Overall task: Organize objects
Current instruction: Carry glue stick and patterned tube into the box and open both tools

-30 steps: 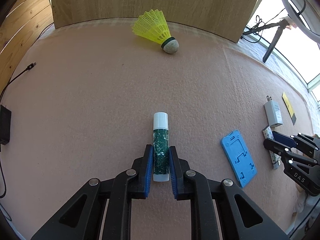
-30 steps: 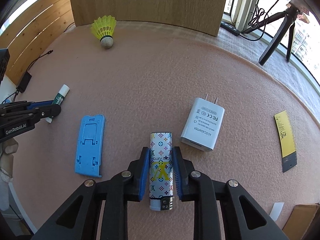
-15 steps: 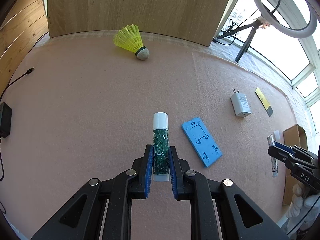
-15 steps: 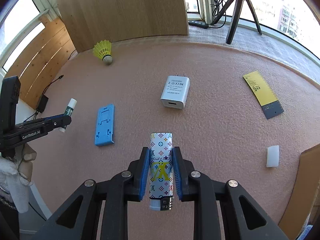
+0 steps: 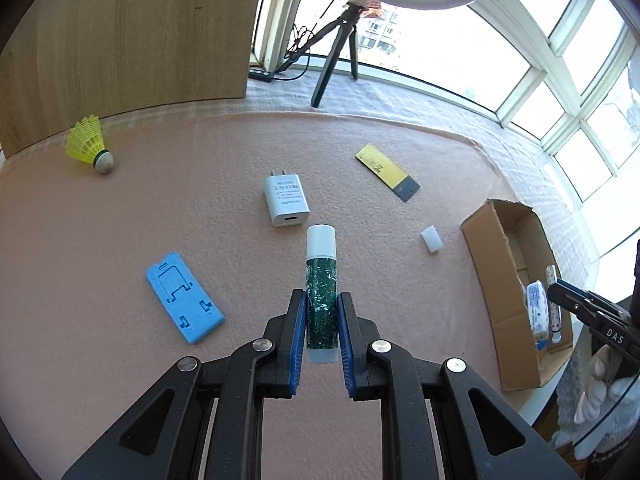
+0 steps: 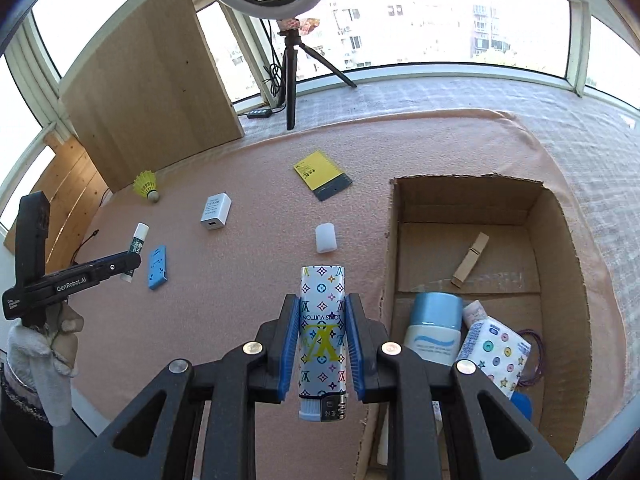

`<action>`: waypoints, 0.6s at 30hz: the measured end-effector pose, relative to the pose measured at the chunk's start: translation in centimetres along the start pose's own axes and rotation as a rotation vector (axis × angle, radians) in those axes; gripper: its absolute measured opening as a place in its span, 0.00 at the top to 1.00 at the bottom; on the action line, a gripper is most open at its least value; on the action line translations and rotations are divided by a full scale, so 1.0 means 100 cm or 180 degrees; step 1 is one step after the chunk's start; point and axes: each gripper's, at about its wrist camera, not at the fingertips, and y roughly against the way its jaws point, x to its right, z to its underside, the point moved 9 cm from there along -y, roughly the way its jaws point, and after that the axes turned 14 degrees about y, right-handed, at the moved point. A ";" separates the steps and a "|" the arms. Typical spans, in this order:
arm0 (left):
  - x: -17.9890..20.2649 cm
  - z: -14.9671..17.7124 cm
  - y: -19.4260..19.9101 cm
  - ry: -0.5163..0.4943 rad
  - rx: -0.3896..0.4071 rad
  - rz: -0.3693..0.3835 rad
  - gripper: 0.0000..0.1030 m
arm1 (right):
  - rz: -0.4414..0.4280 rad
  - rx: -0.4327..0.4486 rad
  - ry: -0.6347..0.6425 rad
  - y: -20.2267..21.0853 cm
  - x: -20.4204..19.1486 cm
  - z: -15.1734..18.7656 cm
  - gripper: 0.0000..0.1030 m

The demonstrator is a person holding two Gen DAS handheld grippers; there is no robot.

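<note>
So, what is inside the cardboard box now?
Inside the cardboard box lie a wooden clothespin, a blue-capped bottle and a patterned tissue pack. The right gripper covers the near corner.

**Bright daylight, blown-out windows, heavy fisheye bend**

Sun pours in through the windows, which wash out to near white. The pink mat is evenly lit, with only small, soft shadows under things. Focus is sharp at centre; edges bow strongly and the corners fall to black vignette.
</note>
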 end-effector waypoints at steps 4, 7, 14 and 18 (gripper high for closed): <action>0.072 0.020 -0.014 -0.0337 -0.0133 0.0228 0.84 | 0.0259 0.0021 -0.0236 0.026 0.049 0.025 0.80; 0.125 0.038 -0.023 -0.0600 -0.0236 0.0395 0.84 | 0.0375 0.0016 -0.0415 0.038 0.077 0.043 0.80; 0.219 0.070 -0.049 -0.1064 -0.0436 0.0591 0.84 | 0.0478 -0.0003 -0.0598 0.051 0.108 0.073 0.80; 0.249 0.070 -0.067 -0.1161 -0.0489 0.0571 0.84 | 0.0483 -0.0005 -0.0646 0.052 0.116 0.081 0.80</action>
